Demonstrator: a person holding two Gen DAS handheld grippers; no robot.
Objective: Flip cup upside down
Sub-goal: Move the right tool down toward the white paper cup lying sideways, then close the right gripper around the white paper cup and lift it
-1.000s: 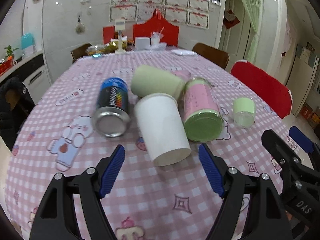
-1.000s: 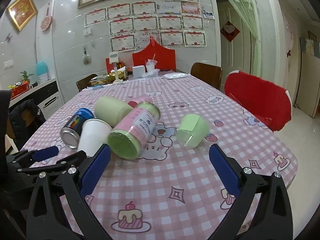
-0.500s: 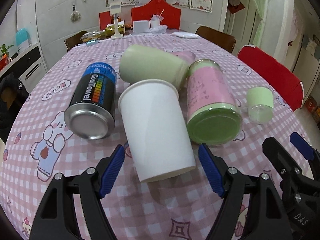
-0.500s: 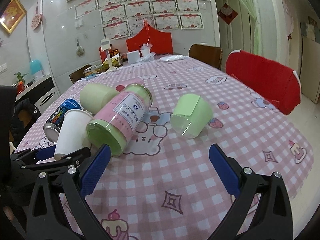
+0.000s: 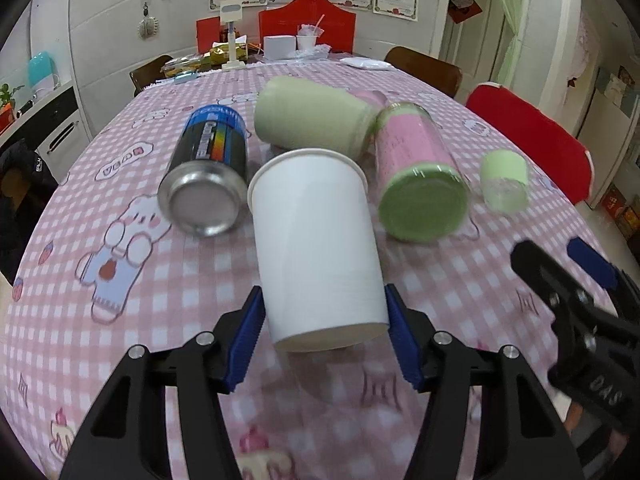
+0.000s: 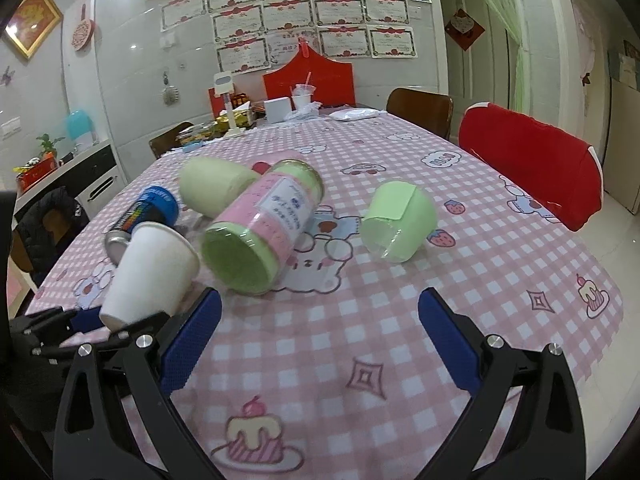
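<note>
Home dining room: oval table with pink checked cartoon tablecloth (image 6: 400, 320), red-covered chair (image 6: 532, 168) and wooden chair (image 6: 420, 110) around it, framed certificates (image 6: 320, 28) on tiled wall, green door curtain (image 6: 516, 40), kitchen counter with potted plant (image 6: 46, 146).

Both the left gripper (image 5: 322, 338) and the right gripper (image 6: 318, 334) show matte black angular arms, ribbed blue finger pads (image 5: 245, 342), silver screw heads, and white "DAS" lettering on the right one.
</note>
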